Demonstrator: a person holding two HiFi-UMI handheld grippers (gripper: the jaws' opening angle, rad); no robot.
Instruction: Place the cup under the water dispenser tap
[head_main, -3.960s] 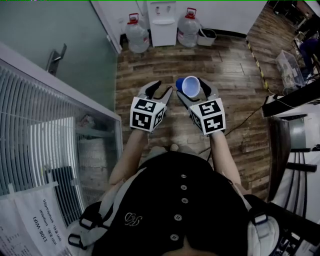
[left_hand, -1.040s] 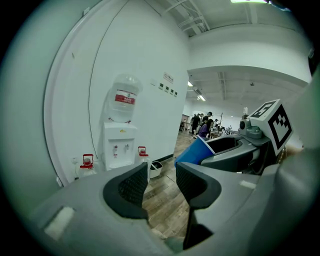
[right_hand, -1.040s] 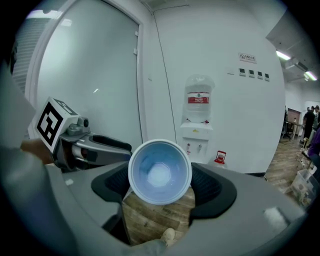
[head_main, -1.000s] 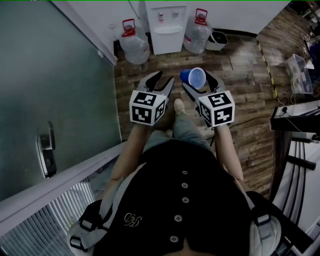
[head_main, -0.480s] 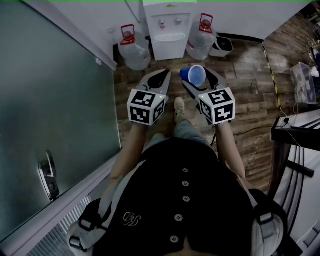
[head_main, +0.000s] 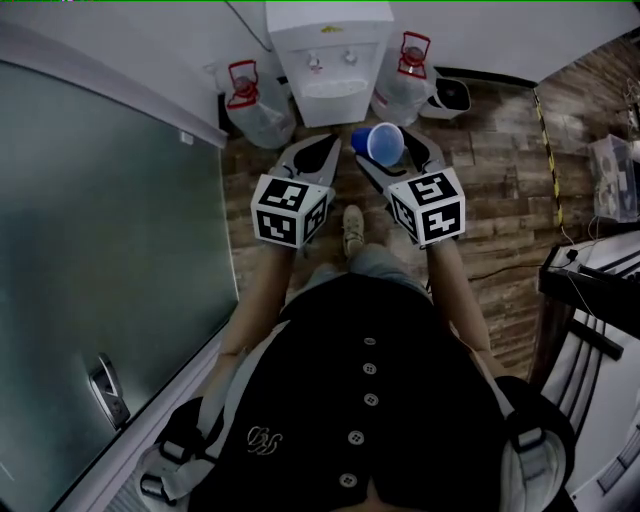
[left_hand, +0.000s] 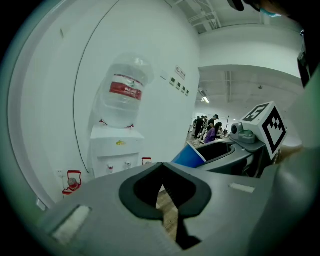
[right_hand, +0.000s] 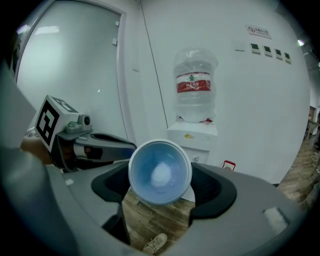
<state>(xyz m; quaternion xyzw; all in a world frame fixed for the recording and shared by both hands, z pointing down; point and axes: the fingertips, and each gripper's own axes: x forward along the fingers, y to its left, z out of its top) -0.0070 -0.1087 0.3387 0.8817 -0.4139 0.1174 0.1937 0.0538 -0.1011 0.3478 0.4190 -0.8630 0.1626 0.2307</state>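
Holding | head view: right gripper (head_main: 395, 152) clamped on blue cup (head_main: 384, 143), water dispenser (head_main: 328, 60) straight ahead, near | left gripper view: left gripper (left_hand: 162, 182) pinched closed, empty | right gripper view: cup mouth faces back along jaws, taps (right_hand: 196, 158) just beyond rim, higher

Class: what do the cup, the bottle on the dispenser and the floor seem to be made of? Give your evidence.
Cup: thin plastic or coated paper, unclear which; smooth, blue outside, white rim.
Bottle: clear plastic, glossy and see-through, with a red label.
Floor: wood or wood-look planks, with visible grain and seams.
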